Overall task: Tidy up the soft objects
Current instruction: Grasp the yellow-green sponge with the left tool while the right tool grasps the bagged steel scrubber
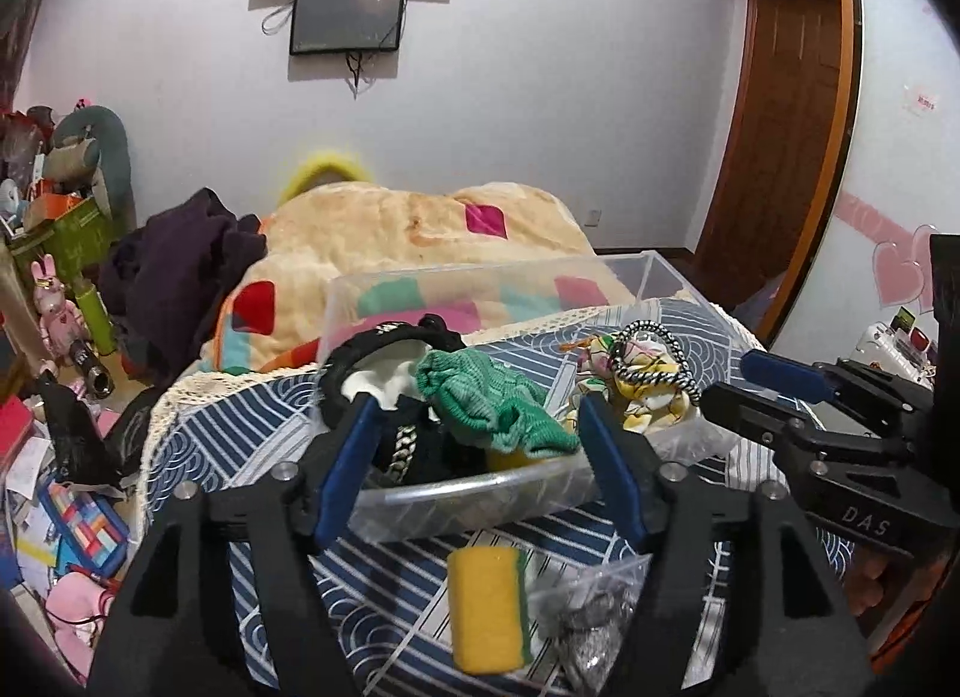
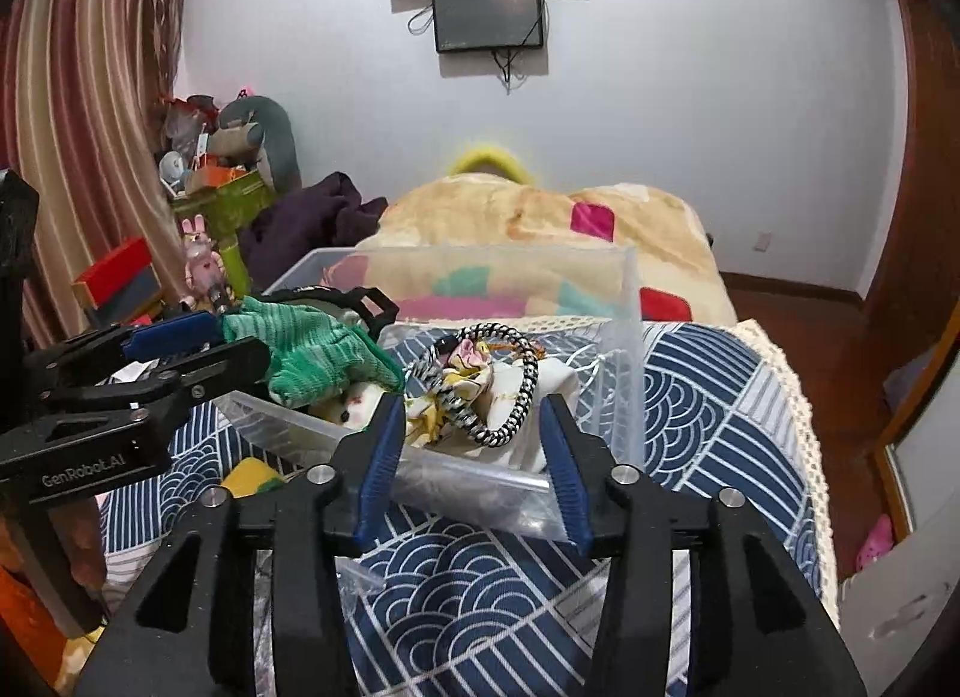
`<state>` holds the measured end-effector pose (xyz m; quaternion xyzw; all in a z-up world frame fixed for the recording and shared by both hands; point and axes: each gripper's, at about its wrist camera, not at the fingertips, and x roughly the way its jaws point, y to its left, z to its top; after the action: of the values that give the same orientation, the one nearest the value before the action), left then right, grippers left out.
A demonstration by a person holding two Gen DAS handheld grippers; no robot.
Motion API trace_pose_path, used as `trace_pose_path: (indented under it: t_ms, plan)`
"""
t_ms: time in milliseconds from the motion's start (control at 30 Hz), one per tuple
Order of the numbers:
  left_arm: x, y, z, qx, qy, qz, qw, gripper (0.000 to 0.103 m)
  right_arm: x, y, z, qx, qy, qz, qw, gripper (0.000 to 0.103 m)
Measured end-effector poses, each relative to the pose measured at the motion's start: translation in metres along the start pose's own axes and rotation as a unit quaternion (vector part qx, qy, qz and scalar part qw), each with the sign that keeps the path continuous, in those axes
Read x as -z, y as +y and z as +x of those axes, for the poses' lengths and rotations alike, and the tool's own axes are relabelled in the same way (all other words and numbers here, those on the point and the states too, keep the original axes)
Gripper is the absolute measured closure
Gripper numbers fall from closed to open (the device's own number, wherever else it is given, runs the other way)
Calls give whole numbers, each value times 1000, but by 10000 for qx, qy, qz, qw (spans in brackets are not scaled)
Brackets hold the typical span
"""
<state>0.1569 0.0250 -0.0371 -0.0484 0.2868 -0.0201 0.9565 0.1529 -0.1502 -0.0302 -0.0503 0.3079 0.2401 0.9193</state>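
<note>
Yellow sponge (image 1: 487,607) lies on the cloth outside the clear bin (image 1: 480,487), directly below the left gripper (image 1: 480,457), long axis along its reach. Both jaw pairs stand open and empty; the right gripper (image 2: 474,469) is farther off.

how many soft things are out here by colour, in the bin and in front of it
Green: 1, the knit cloth in the clear bin
Black and white: 1, the braided hair tie
Yellow floral: 1, the scrunchie under it
Black: 1, the band at the bin's back left
Yellow and green: 1, the sponge in front of the bin
Total: 5
</note>
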Motion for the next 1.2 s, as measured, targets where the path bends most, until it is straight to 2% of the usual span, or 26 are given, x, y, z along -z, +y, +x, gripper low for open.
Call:
trace_pose_path:
  t_ms: [67, 100, 233, 300, 633, 867, 933, 967, 1067, 1200]
  plan:
    - [1, 3, -11, -9, -82, -71, 9999, 27, 0, 2, -7, -8, -50, 23, 10000, 40]
    - [1, 4, -17, 20, -128, -108, 9999, 26, 0, 4, -11, -23, -121, 18, 9999, 38]
    - [7, 9, -37, -21, -281, -163, 9995, 14, 5, 14, -22, -64, -192, -83, 9998, 37]
    - [14, 10, -43, -28, -277, -147, 9995, 13, 9, 19, -21, -134, -109, -87, 9998, 37]
    - [59, 15, -35, -140, 327, -32, 9994, 13, 48, 42, 9, -583, 633, -146, 9962, 37]
    - [91, 17, -28, -162, 669, -6, 9976, 14, 71, 64, 28, -733, 1042, -340, 9913, 37]
    - [94, 17, -26, -128, 716, 4, 9974, 22, 73, 66, 31, -811, 1113, -372, 9898, 45]
    - [94, 16, -25, -94, 738, 10, 9972, 23, 73, 67, 33, -883, 1156, -418, 9885, 59]
    - [93, 14, -20, -32, 758, 19, 9971, 30, 72, 67, 29, -978, 1074, -434, 9884, 77]
    - [87, 7, -7, 34, 725, 18, 9974, 35, 71, 57, 22, -877, 896, -258, 9918, 83]
